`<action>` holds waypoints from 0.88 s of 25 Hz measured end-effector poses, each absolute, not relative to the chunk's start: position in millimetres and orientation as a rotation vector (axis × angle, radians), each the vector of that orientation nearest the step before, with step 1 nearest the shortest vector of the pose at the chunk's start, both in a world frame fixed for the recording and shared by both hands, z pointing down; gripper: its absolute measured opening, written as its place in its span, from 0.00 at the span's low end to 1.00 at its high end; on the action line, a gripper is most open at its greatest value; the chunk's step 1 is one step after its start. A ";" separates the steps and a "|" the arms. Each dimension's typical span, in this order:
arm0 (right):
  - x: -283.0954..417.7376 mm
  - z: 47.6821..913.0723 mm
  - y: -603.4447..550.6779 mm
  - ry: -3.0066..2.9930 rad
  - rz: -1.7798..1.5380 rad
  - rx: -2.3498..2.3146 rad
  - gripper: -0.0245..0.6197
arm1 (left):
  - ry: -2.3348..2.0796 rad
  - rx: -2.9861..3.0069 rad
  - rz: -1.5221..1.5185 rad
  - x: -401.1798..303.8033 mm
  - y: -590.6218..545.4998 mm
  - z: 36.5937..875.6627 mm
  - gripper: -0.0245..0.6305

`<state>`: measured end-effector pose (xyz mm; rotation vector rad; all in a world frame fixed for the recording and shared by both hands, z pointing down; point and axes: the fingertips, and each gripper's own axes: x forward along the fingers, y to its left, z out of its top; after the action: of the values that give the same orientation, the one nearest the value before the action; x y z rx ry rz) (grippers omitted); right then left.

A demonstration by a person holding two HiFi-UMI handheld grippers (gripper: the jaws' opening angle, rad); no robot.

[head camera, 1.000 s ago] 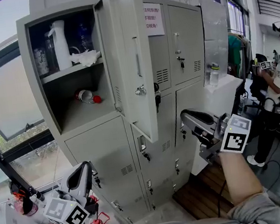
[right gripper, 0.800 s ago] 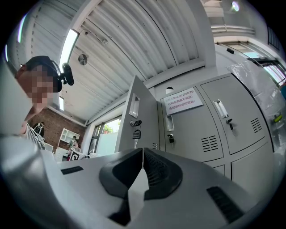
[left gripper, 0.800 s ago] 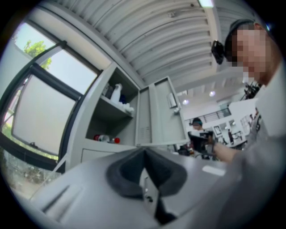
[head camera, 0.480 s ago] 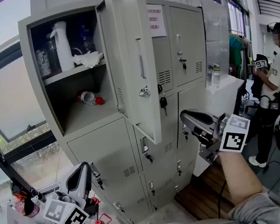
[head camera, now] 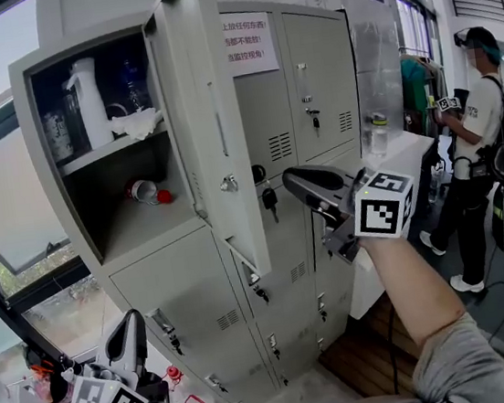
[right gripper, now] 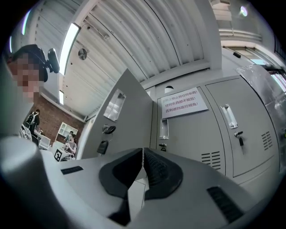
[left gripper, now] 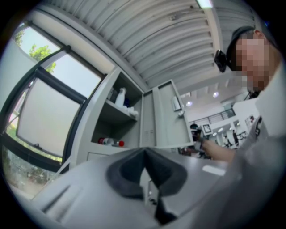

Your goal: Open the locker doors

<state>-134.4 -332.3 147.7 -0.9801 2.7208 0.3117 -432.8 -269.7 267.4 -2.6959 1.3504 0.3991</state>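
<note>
Far left, low: the left gripper hangs below the lockers, jaws together with nothing between them, idle, aimed up at the bank. Above it the top-left compartment is already open: white jug and crumpled cloth on the shelf, red-capped bottle lying underneath. Its open door swings out toward the camera, with a key dangling from the lock on its outer face. Just right of it is the middle top door, closed, with a paper notice stuck on. The right gripper is raised in front of this door, near the key, touching nothing as far as I can tell; jaws pinched almost closed, empty. Further right the third top door is closed, and the lower doors are closed too. A person stands far right, not involved

Judgement: one door is done and the step in hand is the reach for the second. The next move likely needs the right jaws to part, catch the recessed handle or the door's edge, then pull outward without fouling the open door beside it
</note>
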 end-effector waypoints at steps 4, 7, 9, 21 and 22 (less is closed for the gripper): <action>-138.4 119.8 -367.4 2.741 0.354 -0.985 0.06 | 1.382 -2.658 0.366 -418.5 -267.2 259.3 0.04; -154.0 98.2 -390.0 2.777 0.410 -0.950 0.06 | 1.424 -2.607 0.379 -407.3 -266.3 245.6 0.04; -166.7 85.2 -404.2 2.807 0.451 -0.934 0.06 | 1.451 -2.576 0.387 -397.0 -266.6 237.8 0.04; -220.6 44.4 -481.7 2.899 0.481 -0.976 0.20 | 1.592 -2.437 0.378 -375.9 -258.3 231.4 0.04; -223.0 43.3 -485.6 2.902 0.471 -0.981 0.21 | 1.602 -2.429 0.379 -377.4 -257.4 231.6 0.04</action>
<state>-223.0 -485.6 43.3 -0.9809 2.9020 0.4708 -377.4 -257.4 231.6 -2.4295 1.6021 0.3788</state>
